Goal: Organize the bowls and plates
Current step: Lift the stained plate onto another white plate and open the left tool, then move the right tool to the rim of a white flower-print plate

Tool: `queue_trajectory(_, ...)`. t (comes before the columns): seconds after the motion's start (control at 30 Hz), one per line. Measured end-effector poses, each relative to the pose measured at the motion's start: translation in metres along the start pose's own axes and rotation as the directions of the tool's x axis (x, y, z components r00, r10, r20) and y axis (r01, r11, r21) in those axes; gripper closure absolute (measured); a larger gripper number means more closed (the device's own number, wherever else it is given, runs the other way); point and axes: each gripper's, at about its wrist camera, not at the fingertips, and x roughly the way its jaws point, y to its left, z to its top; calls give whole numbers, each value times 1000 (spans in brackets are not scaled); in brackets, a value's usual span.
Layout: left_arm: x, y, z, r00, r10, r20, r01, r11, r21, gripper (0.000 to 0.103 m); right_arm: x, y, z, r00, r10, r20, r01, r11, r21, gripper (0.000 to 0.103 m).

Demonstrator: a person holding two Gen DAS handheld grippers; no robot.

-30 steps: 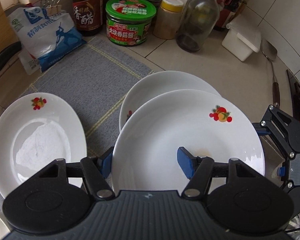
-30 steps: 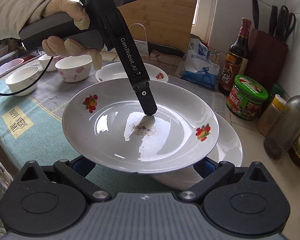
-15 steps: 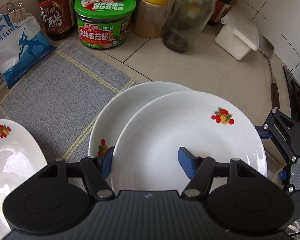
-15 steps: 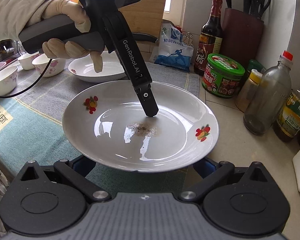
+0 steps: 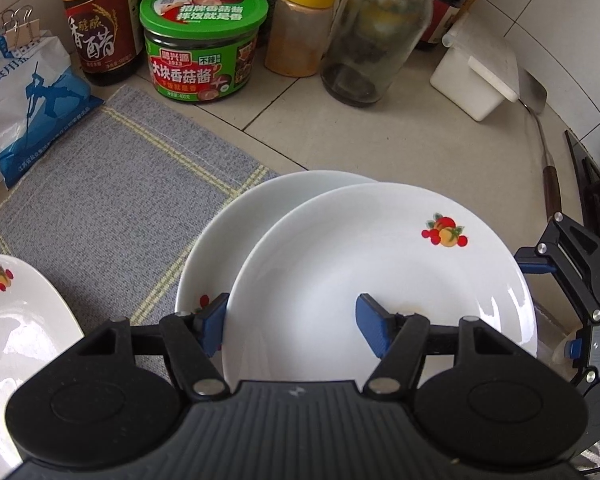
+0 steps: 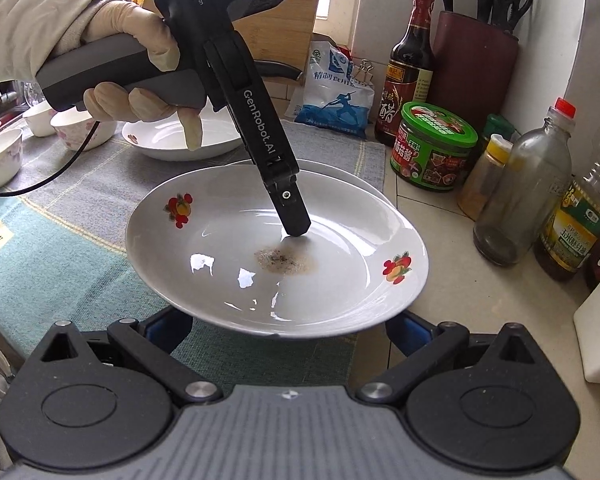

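Stacking is judged under way but unfinished: 1 fruit-patterned plate [image 6: 276, 264] is held aloft over a second plate [image 5: 236, 232] lying at the edge of the grey placemat [image 5: 112, 196], while a third plate [image 6: 180, 140] and several bowls [image 6: 80, 130] are left apart on the counter. The left gripper [image 5: 290, 322] is clamped on the raised plate, 1 finger [image 6: 290, 204] pressed inside the soiled well and the other under the rim. The right gripper [image 6: 284, 330] is seen below the near rim with its pads hidden, so its state cannot be told.
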Motion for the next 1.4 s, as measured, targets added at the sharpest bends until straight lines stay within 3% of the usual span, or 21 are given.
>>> queue_trajectory(0.8, -23, 2, -14, 997, 43, 58, -41, 999, -33, 31, -6, 12, 4, 998, -55, -12, 55, 998, -4, 0)
queue_trajectory(1.0, -33, -3, -23, 988, 105, 117, -102, 994, -29, 28, -8, 19, 3, 998, -62, -14, 62, 998, -9, 0)
queue_trajectory(1.2, -60, -7, -42, 958, 160, 237, -149, 987, -64, 27, -15, 28, 6, 998, -65, -7, 65, 998, -11, 0)
queue_trajectory(1.3, -82, -17, -61, 916, 219, 336, -207, 976, -72, 17, -21, 33, 11, 997, -80, 3, 80, 997, -6, 0)
queue_trajectory(1.4, -99, -27, -84, 872, 281, 402, -268, 959, -91, 16, -26, 36, 16, 996, -91, 13, 91, 996, 10, 0)
